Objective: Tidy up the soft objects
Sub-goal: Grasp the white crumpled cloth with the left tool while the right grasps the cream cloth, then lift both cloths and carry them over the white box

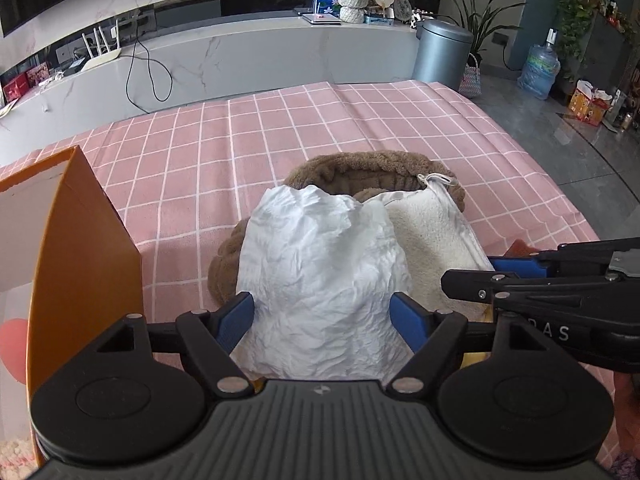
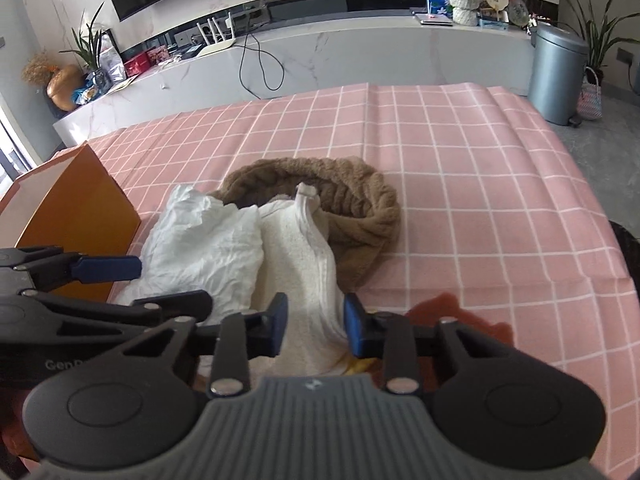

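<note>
A crumpled white cloth [image 1: 320, 272] lies on the pink checked tablecloth [image 1: 360, 132], against a cream towel [image 1: 432, 236] and a brown plush braided ring [image 1: 360, 168]. My left gripper [image 1: 324, 320] straddles the near end of the white cloth, its blue pads touching both sides. My right gripper [image 2: 316, 330] is closed on the near end of the cream towel [image 2: 304, 280]. The white cloth [image 2: 204, 240] and brown ring [image 2: 360, 208] also show in the right wrist view. An open orange box [image 1: 80, 248] stands at the left.
The orange box [image 2: 80, 208] is just left of the cloths. A reddish item [image 2: 452, 312] lies on the tablecloth [image 2: 460, 160] by my right gripper. A marble counter [image 1: 240, 64] and a grey bin [image 1: 440, 52] stand beyond the table's far edge.
</note>
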The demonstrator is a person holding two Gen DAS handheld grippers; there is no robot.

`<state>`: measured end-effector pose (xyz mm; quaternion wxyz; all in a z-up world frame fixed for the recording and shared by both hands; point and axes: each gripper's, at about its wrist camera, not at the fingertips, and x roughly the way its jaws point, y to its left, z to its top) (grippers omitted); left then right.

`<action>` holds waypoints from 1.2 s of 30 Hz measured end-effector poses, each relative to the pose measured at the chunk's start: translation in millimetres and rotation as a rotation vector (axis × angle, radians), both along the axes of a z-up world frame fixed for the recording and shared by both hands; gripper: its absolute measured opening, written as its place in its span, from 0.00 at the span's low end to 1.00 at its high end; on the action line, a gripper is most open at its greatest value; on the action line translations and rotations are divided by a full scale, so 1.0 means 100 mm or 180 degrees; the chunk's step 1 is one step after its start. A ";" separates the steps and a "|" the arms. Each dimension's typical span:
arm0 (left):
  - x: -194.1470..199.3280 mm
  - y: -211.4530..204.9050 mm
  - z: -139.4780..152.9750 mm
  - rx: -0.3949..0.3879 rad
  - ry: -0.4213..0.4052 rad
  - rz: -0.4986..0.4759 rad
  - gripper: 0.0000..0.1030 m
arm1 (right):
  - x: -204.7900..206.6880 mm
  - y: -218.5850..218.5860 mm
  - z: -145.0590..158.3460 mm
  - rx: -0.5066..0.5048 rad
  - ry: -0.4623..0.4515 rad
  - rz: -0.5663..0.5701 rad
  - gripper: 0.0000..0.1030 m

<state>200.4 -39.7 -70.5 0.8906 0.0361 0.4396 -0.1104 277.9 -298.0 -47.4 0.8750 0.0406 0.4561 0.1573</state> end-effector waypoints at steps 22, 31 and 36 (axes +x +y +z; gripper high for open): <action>-0.50 0.31 0.63 -0.0424 -0.0503 0.0304 0.24 | -0.49 0.00 0.59 0.0151 -0.0651 0.0130 0.02; -0.77 0.37 0.93 -0.0475 -0.0709 0.0254 0.24 | -0.86 0.02 1.17 0.0134 -0.1023 0.0124 0.02; -0.91 0.47 1.07 -0.0463 -0.0823 0.0269 0.24 | -1.04 0.15 1.48 0.0226 -0.1177 0.0237 0.02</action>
